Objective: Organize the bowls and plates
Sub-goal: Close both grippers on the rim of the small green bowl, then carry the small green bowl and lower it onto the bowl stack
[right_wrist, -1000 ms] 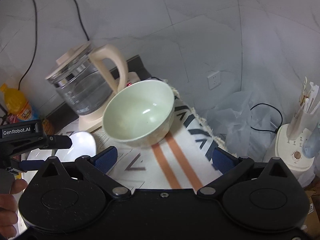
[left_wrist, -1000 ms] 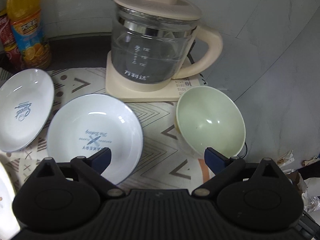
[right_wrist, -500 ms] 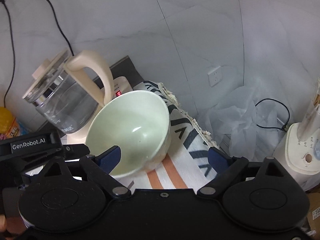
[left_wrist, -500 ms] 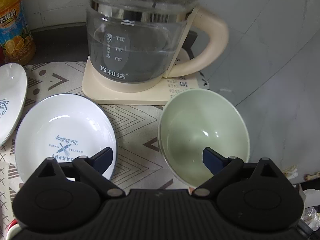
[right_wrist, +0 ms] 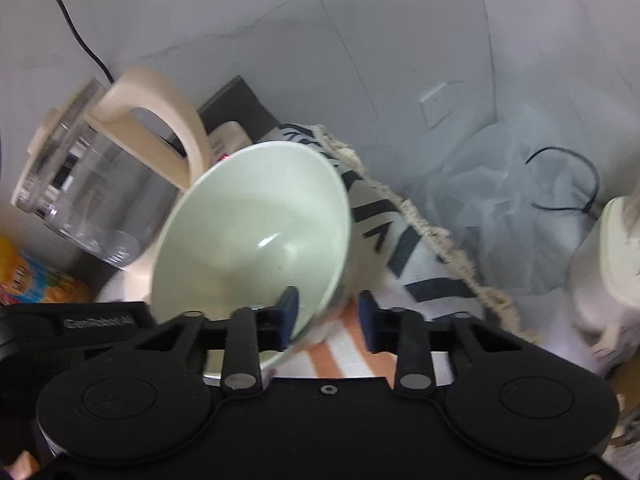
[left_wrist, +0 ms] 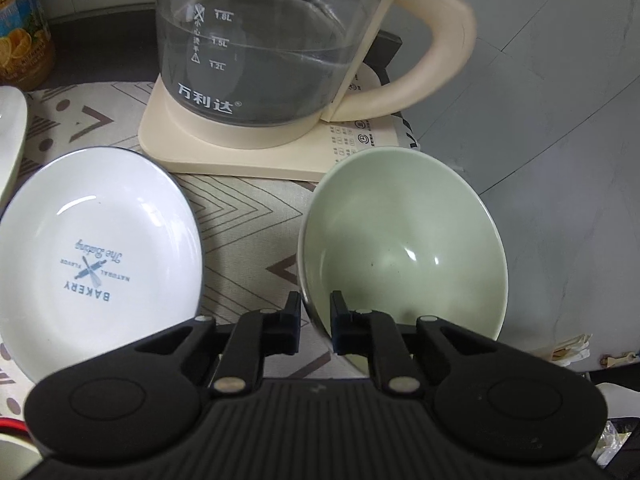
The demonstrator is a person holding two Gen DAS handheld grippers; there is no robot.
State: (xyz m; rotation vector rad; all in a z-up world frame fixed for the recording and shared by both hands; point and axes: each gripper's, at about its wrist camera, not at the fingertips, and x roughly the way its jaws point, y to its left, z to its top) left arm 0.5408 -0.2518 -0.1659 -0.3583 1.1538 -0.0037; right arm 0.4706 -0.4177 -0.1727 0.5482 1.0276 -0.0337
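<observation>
A pale green bowl [left_wrist: 404, 240] stands on the patterned cloth in front of the kettle; it also shows in the right wrist view [right_wrist: 248, 236]. My left gripper [left_wrist: 315, 322] is shut on the bowl's near left rim, one finger inside and one outside. My right gripper [right_wrist: 326, 320] straddles the bowl's right rim, its jaws narrowed, with a gap left beside the outer finger. A white plate [left_wrist: 96, 256] printed "BAKERY" lies left of the bowl. Another white plate [left_wrist: 10, 136] shows at the far left edge.
A glass kettle [left_wrist: 272, 52] on a cream base stands just behind the bowl and plate. An orange juice bottle [left_wrist: 22, 28] is at the back left. The cloth's fringed edge [right_wrist: 424, 220] and a white appliance [right_wrist: 608, 256] lie right of the table.
Both grippers have moved in onto the green bowl and narrowed. The left one has closed on the bowl's rim. The right view is blurred from motion.
</observation>
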